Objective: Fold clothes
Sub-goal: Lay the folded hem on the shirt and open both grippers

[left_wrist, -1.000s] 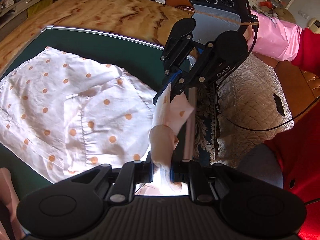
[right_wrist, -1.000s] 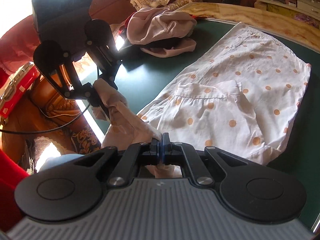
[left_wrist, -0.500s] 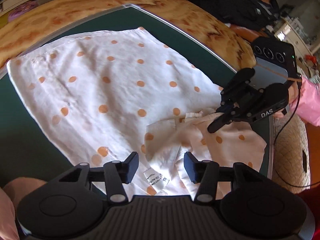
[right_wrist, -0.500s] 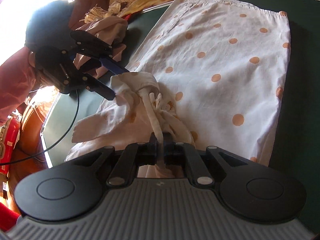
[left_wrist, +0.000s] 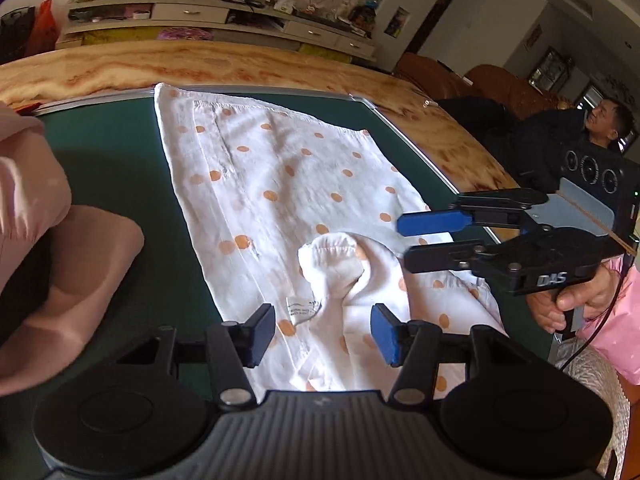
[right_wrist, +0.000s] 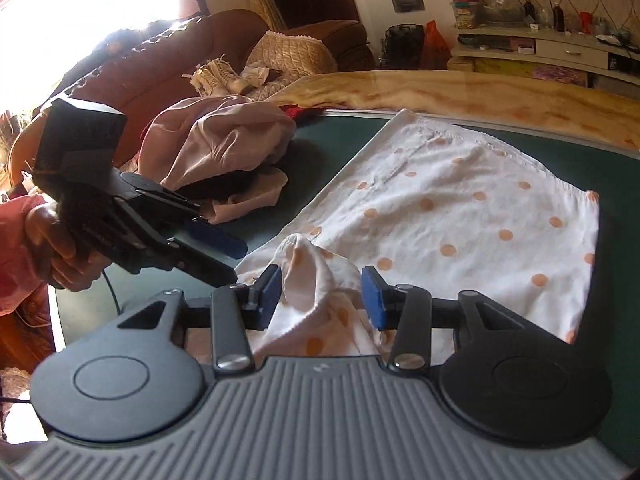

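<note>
Cotton garment: white with orange dots [left_wrist: 280,184], thin and limp, lying on the green bench [left_wrist: 120,168]; its near end is bunched into a loose hump [left_wrist: 336,256], its far part lies flat toward the metal edge strip.
Left gripper: [left_wrist: 323,334] low over the near hem, jaws opening and standing fairly wide; cloth and a small sewn label [left_wrist: 302,308] lie below and between the blue pads, which press on nothing.
Right gripper: [right_wrist: 322,296] just beside the hump, jaws opening; a fold of cloth rises between the pads, and it looks released rather than pinched.
Hands: each is wrapped round its gripper's handle, the right one [left_wrist: 568,300] seen from the left view, the left one [right_wrist: 56,248] from the right view.
Handling: light, soft, no stiffness at all; it will sag, drag and wrinkle if lifted by one point, and a thin single layer may slip from the pads.
Where to hold: probably the two near corners or the hem either side of the hump, pinching a doubled edge so both hands carry it evenly.
Beside: a pink heap of other clothes [right_wrist: 216,148] on the bench, apart from the dotted piece.
Beyond: a wood-grain rim [left_wrist: 240,64], then a sofa [right_wrist: 168,64] and a low cabinet [left_wrist: 224,20].
</note>
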{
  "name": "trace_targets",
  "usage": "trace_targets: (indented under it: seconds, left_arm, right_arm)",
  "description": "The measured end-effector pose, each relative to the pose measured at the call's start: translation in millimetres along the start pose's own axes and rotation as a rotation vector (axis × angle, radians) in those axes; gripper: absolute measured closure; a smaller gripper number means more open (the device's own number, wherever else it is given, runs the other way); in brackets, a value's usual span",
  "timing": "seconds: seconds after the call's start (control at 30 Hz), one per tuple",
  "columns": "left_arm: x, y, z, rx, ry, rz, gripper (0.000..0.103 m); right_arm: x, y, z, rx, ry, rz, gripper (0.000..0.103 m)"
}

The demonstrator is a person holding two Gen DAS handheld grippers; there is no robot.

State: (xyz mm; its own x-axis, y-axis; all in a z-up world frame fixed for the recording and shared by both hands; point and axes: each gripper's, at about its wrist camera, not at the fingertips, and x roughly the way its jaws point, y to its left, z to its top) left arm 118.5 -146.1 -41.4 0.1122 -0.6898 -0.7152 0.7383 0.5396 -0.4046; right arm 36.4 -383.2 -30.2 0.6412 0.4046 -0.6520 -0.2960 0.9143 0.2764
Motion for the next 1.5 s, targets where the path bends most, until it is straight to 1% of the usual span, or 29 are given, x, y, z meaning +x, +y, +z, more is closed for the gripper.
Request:
trace_targets:
  seconds: [0.07, 0.13, 0.2, 0.27, 0.3, 0.37, 0.47, 0.57, 0.63, 0.67, 0.7, 0.73, 0.77, 0.8, 0.9, 1.03, 1.1, 1.13, 1.17, 1.2, 1.23, 1.27, 1.33, 1.37, 1.4, 1.43, 1.47, 1.5]
  left_arm:
    - [-3, -8, -15, -0.008, -0.004, 0.026, 0.044]
    - [-3, -15, -32, -0.017, 0.003, 0.055, 0.044]
    - [0, -21, -46, -0.020, 0.019, 0.074, 0.044]
    - [0, -30, -56, 0.004, 0.005, 0.114, 0.046]
    - [-1, -34, -59, 0.015, -0.002, 0.124, 0.045]
    - [-4, -40, -62, 0.022, -0.017, 0.140, 0.046]
    - [-5, -44, -64, 0.011, -0.036, 0.141, 0.046]
    - [-4, -46, -67, 0.001, -0.046, 0.144, 0.046]
    - [-4, -44, -70, -0.012, -0.060, 0.143, 0.051]
    - [-4, -42, -71, -0.019, -0.068, 0.142, 0.059]
    - [-5, -41, -73, -0.028, -0.079, 0.142, 0.070]
    - [-6, -39, -74, -0.041, -0.092, 0.141, 0.074]
    - [-9, -37, -76, -0.056, -0.104, 0.139, 0.079]
    - [-12, -36, -78, -0.069, -0.117, 0.137, 0.085]
    - [-22, -35, -84, -0.088, -0.146, 0.148, 0.090]
    - [-26, -32, -91, -0.128, -0.144, 0.184, 0.090]
    - [-26, -30, -93, -0.150, -0.138, 0.207, 0.089]
    - [-26, -29, -94, -0.159, -0.135, 0.219, 0.087]
    - [-27, -31, -95, -0.164, -0.132, 0.234, 0.082]
    - [-29, -33, -94, -0.166, -0.130, 0.257, 0.079]
    - [-30, -35, -94, -0.169, -0.128, 0.279, 0.078]
    - [-32, -38, -94, -0.168, -0.130, 0.302, 0.077]
    - [-40, -45, -91, -0.158, -0.154, 0.342, 0.075]
    - [-45, -50, -89, -0.146, -0.182, 0.346, 0.072]
    - [-50, -54, -87, -0.133, -0.210, 0.342, 0.066]
    - [-54, -59, -85, -0.117, -0.237, 0.323, 0.065]
    - [-56, -64, -82, -0.099, -0.260, 0.301, 0.062]
    - [-56, -68, -79, -0.087, -0.275, 0.284, 0.059]
  right_arm:
    - [23, 5, 10, -0.020, 0.036, -0.042, 0.052]
    - [47, 6, 13, -0.021, 0.083, -0.089, 0.052]
    - [64, 3, 11, -0.014, 0.103, -0.106, 0.052]
    - [69, 2, 11, -0.003, 0.110, -0.105, 0.052]
    - [69, 1, 11, 0.018, 0.114, -0.085, 0.052]
    - [65, -10, 11, 0.110, 0.123, -0.011, 0.052]
    - [58, -27, 8, 0.240, 0.130, 0.056, 0.052]
    - [55, -38, 3, 0.292, 0.127, 0.101, 0.052]
    - [57, -40, 3, 0.303, 0.129, 0.127, 0.054]
    - [58, -42, 3, 0.308, 0.129, 0.140, 0.064]
    - [60, -43, 3, 0.318, 0.128, 0.150, 0.071]
    - [61, -44, 3, 0.331, 0.125, 0.159, 0.078]
    - [62, -43, 4, 0.331, 0.116, 0.168, 0.082]
    - [61, -40, 6, 0.321, 0.103, 0.177, 0.083]
    - [63, -30, 15, 0.289, 0.077, 0.204, 0.086]
    - [71, -15, 29, 0.243, 0.067, 0.228, 0.086]
    - [83, -12, 31, 0.216, 0.096, 0.200, 0.085]
    - [90, -11, 30, 0.206, 0.124, 0.179, 0.080]
    - [93, -10, 30, 0.199, 0.135, 0.158, 0.078]
    - [91, -10, 30, 0.194, 0.133, 0.136, 0.073]
    - [90, -9, 31, 0.189, 0.130, 0.115, 0.066]
    - [84, -9, 31, 0.189, 0.118, 0.080, 0.063]
    - [60, -8, 29, 0.187, 0.055, 0.008, 0.062]
    - [46, -6, 26, 0.175, 0.016, -0.029, 0.062]
    - [29, -3, 22, 0.156, -0.025, -0.071, 0.062]
    - [13, 0, 18, 0.136, -0.066, -0.112, 0.062]
    - [1, 3, 15, 0.119, -0.089, -0.137, 0.062]
    - [-7, 8, 12, 0.112, -0.091, -0.141, 0.062]
